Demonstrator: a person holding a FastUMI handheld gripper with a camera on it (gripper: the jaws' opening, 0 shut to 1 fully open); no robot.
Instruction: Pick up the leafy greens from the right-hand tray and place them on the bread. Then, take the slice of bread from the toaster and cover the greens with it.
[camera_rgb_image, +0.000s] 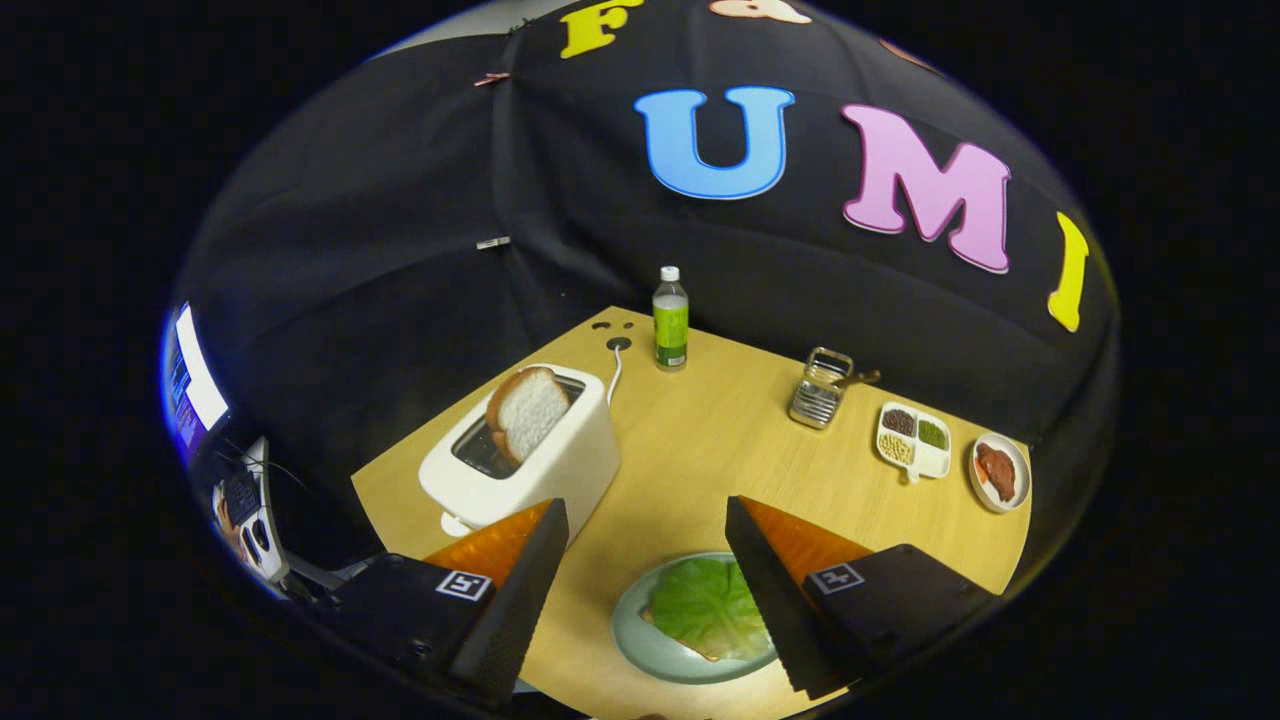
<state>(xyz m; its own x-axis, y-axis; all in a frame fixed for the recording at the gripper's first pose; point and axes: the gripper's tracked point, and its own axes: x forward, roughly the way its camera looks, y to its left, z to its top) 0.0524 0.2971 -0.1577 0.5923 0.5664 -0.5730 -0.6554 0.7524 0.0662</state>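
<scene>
green leaf (708, 603) already lies on the bread (690, 643) on the plate (640, 640) between the spread, empty fingers (648, 515), so only the toaster's (540, 470) slice (527, 411) remains to be fetched and laid on top.

We see a wooden bench (700, 450). A white toaster (530, 460) stands near its left edge, a bottle (670, 318) at the far corner, and a wire rack (820, 388), divided dish (912, 440) and small plate (1000, 472) along the right edge. A pale plate (640, 640) sits at the near edge.
</scene>
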